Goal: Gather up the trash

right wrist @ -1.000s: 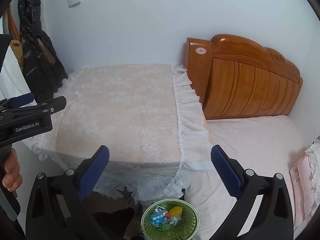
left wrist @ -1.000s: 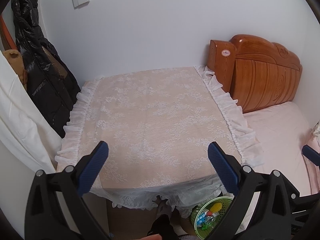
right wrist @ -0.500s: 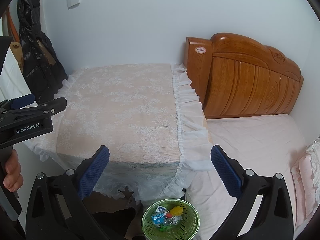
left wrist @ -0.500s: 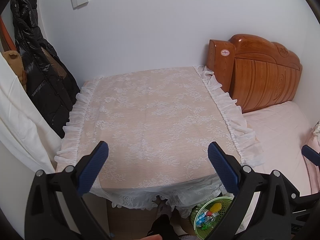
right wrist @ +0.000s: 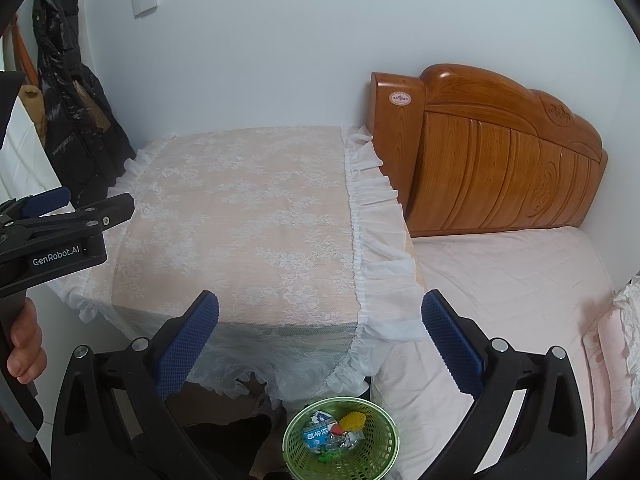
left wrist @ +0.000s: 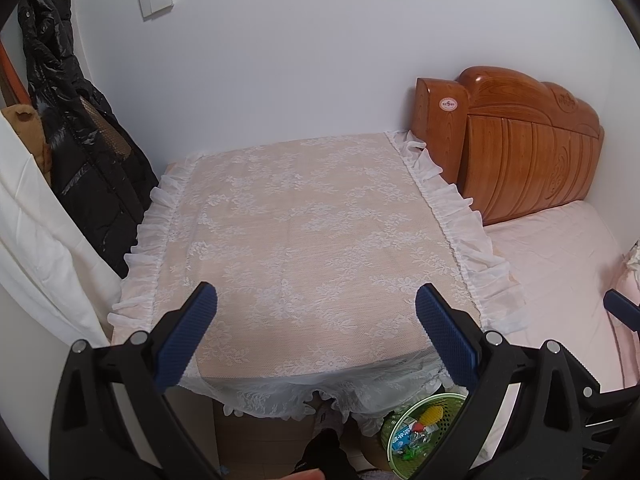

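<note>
A green mesh waste basket [right wrist: 382, 454] stands on the floor between the table and the bed, holding a blue-and-white wrapper [right wrist: 317, 436], a yellow spiky ball [right wrist: 353, 421] and other bits. The same basket [left wrist: 394, 426] shows at the bottom right of the left wrist view. My left gripper [left wrist: 316, 332] hovers open above the table's near edge with nothing between its fingers. My right gripper [right wrist: 320, 338] is also open and holds nothing, above the table's front right corner and the basket. The lace-covered table [right wrist: 240, 216] top is bare.
A wooden headboard [right wrist: 492, 156] and a pink bed [right wrist: 516, 280] lie right of the table. A black jacket [left wrist: 76, 132] hangs at the left wall beside a white curtain [left wrist: 36, 248]. A hand [right wrist: 22, 346] holds the left gripper's handle. A dark foot [left wrist: 324, 456] shows below.
Almost nothing moved. The right wrist view has drifted slightly, so the basket sits a touch higher in the frame; both grippers stay open.
</note>
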{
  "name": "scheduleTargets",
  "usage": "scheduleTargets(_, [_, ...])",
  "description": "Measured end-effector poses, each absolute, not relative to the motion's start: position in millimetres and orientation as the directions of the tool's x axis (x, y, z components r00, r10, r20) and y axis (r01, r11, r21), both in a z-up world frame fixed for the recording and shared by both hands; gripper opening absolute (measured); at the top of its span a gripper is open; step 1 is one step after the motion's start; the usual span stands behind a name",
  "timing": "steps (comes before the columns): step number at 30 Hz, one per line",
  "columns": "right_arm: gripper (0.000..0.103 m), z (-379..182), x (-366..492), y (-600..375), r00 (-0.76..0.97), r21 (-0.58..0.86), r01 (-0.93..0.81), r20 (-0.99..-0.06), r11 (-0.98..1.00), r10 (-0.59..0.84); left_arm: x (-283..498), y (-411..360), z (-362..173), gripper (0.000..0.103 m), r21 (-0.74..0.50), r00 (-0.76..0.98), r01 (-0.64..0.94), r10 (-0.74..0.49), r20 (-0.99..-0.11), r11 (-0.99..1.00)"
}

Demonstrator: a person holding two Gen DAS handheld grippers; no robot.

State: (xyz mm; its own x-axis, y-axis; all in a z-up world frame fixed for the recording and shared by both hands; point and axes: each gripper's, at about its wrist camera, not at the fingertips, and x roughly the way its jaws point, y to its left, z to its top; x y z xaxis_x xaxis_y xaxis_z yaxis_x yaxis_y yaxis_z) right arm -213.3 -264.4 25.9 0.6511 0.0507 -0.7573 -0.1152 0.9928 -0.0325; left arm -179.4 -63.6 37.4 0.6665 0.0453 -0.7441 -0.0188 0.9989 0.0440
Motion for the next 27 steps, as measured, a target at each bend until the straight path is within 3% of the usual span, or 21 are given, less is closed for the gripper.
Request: scheduleTargets(27, [0.101, 26.1, -213.2, -263.5, 0.65, -0.032, -0.115, -0.758, 0.993, 0.051, -176.5, -60.6, 34.6, 0.095, 0.043, 0.665, -0.003, 0.035, -0.746, 0.999])
